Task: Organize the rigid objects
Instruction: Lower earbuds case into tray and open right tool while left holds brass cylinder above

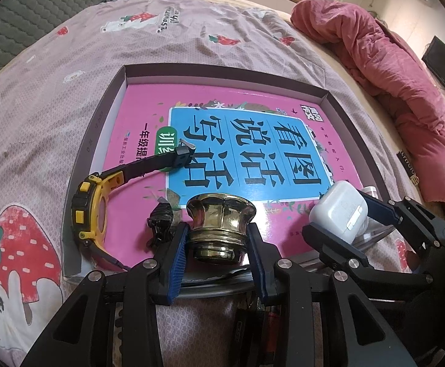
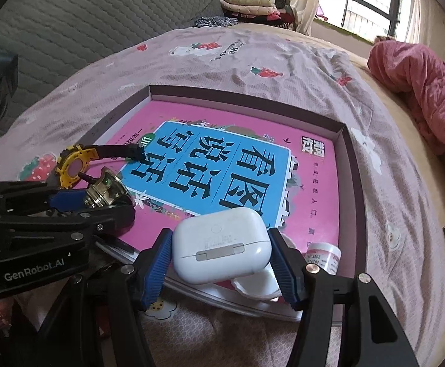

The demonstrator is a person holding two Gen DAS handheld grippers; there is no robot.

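Gripping one brass knob [image 1: 221,229], one earbud case [image 2: 221,246].

Book [image 1: 222,140]: inside box [image 1: 124,73], frame centre.
Watch [image 1: 91,211]: lower left, on book edge.
Box: on bed [image 1: 192,39].

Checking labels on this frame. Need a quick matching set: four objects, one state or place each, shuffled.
Things:
1. brass knob
2. earbud case
3. watch
4. book

States:
A. lying flat in the box lid
B. between the left gripper's fingers
C. resting free by the lid's edge, strap stretched over the book
D. between the right gripper's fingers

Pairs: 1-B, 2-D, 3-C, 4-A
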